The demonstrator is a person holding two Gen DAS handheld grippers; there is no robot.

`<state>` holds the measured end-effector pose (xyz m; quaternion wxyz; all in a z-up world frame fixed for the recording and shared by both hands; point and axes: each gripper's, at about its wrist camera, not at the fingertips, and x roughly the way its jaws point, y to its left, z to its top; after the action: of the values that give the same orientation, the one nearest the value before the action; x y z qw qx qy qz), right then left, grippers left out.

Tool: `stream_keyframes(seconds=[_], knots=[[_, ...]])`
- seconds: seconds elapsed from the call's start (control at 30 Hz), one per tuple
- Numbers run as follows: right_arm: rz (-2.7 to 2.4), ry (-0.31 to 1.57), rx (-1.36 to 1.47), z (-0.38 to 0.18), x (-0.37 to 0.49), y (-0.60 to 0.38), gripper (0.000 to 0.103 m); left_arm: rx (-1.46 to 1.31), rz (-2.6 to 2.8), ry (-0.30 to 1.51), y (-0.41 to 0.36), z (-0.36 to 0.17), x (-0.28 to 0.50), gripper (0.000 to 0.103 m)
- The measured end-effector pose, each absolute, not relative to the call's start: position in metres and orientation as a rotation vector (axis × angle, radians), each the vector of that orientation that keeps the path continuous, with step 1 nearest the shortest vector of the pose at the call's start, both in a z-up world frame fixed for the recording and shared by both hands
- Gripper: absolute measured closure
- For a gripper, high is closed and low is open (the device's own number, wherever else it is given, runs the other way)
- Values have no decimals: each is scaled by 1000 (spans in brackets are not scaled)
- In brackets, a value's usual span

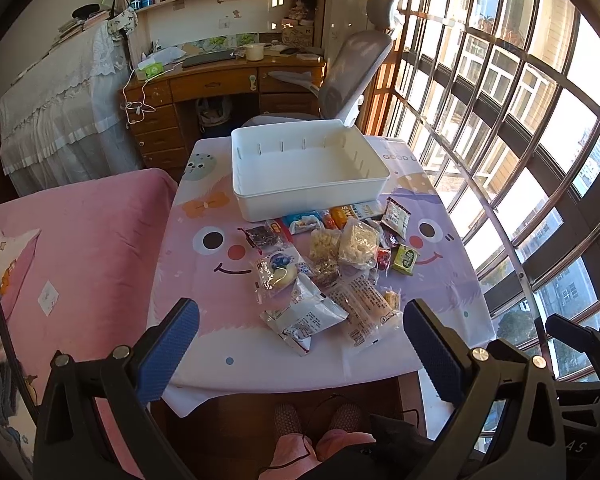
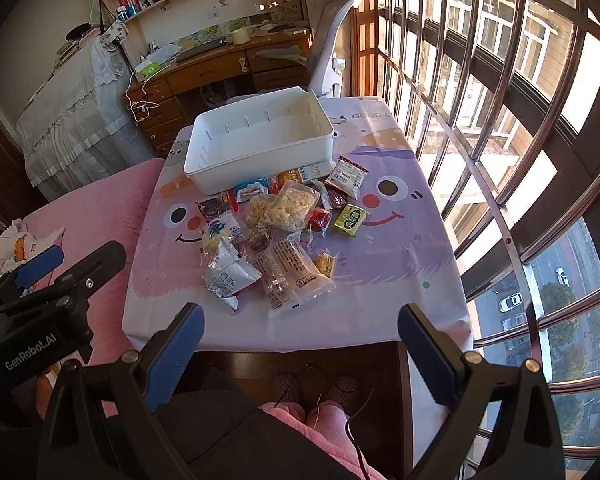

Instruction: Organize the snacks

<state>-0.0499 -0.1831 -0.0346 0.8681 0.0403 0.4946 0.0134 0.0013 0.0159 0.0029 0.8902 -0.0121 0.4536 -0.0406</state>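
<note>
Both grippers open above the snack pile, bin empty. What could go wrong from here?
1. The snack pile overlaps heavily, so closing on the long clear packet may drag its neighbours.
2. The green packet lies flat on the tablecloth; fingers could pinch cloth instead.
3. The white bin sits behind the pile, so a carried packet could likely clip its near wall.

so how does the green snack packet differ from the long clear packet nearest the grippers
The green snack packet is small, squarish and opaque; the long clear packet is much bigger, elongated and see-through, with pale contents showing. The green one lies apart at the pile's window-side edge; the clear one sits among overlapping wrappers. Both lie flat on the tablecloth, outside the white bin.
</note>
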Motion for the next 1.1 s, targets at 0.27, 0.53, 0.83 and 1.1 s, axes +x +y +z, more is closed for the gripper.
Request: stream_keyframes(seconds=[0.27, 0.53, 0.83, 1.1], knots=[[-42, 1008, 84, -38, -46, -168, 5, -21, -136, 977, 41, -7, 19, 1], [-103, 1004, 53, -60, -38, -158, 7, 54, -221, 1061, 55, -32, 44, 1], [-46, 958, -40, -97, -31, -148, 7, 70, -320, 1120, 58, -80, 65, 1], [70, 923, -145, -132, -19, -135, 7, 146, -409, 1084, 49, -121, 83, 1]])
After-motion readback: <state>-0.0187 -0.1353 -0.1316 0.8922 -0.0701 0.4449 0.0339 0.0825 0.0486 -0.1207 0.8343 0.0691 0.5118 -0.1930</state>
